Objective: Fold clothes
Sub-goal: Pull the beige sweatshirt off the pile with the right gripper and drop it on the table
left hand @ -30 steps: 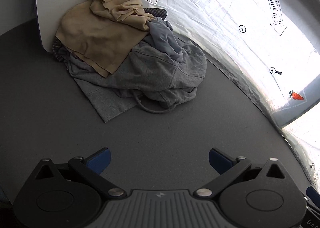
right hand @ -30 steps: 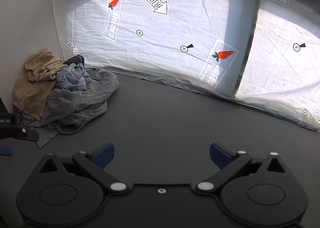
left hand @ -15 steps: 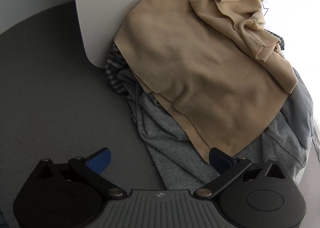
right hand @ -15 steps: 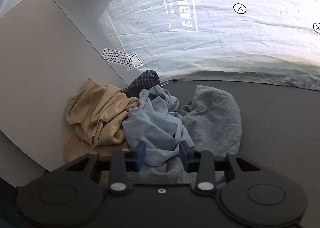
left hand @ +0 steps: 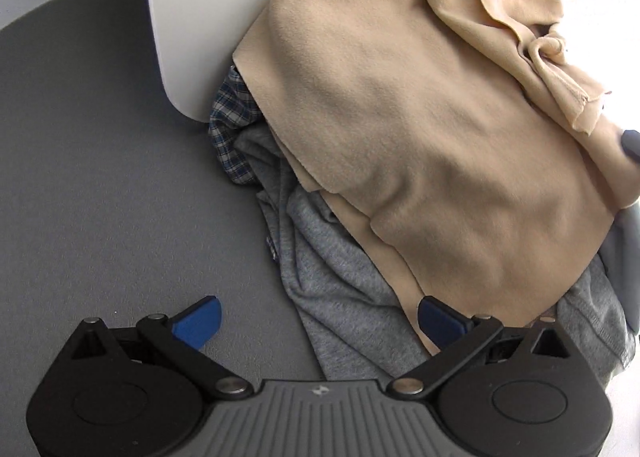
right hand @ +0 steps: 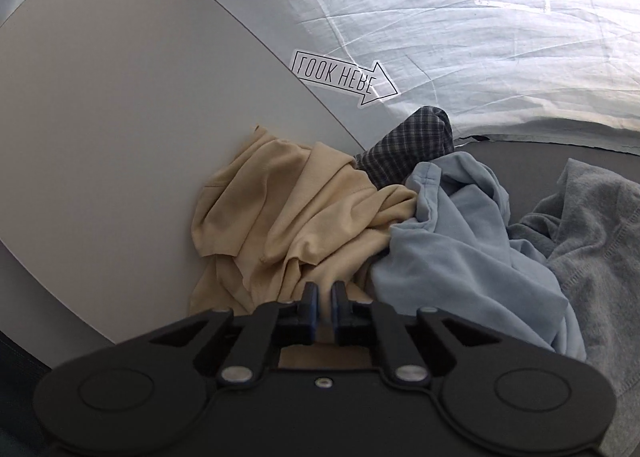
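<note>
- Right gripper: jaws drawn nearly together, a thin slit between the blue pads, pinching a fold of the tan garment. A second ago they stood wide open over bare mat, well short of the pile.
- Left gripper: jaws spread wide, as before, holding nothing. Its right pad sits at the tan garment's lower edge; the left pad hangs over the grey mat.
- Both grippers have closed in on the heap, which was well apart from them a second ago.
- Pile: tan garment on top, leaning against the white board. Beneath and beside it lie a grey sweatshirt, a light blue garment and a plaid shirt.
- Judgement: tan garment chosen first; one corner is taken. Left jaws should close on its edge next. Nothing is folded yet.
</note>
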### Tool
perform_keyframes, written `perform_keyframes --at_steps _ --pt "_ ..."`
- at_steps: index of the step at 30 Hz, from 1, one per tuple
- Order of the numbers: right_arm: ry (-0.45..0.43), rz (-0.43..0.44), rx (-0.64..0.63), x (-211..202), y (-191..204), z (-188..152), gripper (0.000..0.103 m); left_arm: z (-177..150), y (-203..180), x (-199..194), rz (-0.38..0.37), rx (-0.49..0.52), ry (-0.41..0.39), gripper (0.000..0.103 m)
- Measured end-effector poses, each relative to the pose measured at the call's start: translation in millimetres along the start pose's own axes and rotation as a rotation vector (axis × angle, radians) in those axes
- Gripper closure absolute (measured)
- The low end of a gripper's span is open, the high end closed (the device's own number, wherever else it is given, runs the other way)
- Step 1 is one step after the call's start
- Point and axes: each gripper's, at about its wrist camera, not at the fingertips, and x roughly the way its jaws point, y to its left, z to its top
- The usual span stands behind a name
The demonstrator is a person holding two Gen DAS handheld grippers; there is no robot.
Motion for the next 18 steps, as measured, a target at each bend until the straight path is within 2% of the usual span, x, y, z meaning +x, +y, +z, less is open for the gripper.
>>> perform_keyframes --at_steps 3,5,7,9,13,18 --pt "-0.114 0.036 0.018 -34 5 14 0.097 -3 -6 -18 -0.013 0.018 -0.02 0.0" --pt "-0.206 0.044 0.001 -77 14 25 0.097 -6 -11 -38 -0.034 0.032 -0.049 0.0" --pt "-0.305 0.036 -0.022 -131 20 35 0.097 -11 -17 -59 -0.057 0.052 -0.083 0.0" --pt "-0.419 -0.001 -0.041 -202 20 38 0.097 -20 -27 -79 -0.073 0.078 -0.116 0.0" --pt "-0.625 -0.144 -0.069 -345 12 25 0.097 -46 -45 -113 -0.113 0.124 -0.144 0.0" --pt "-0.813 -0.405 -0.154 -490 8 -5 0.097 -96 -67 -143 -0.187 0.196 -0.114 0.0"
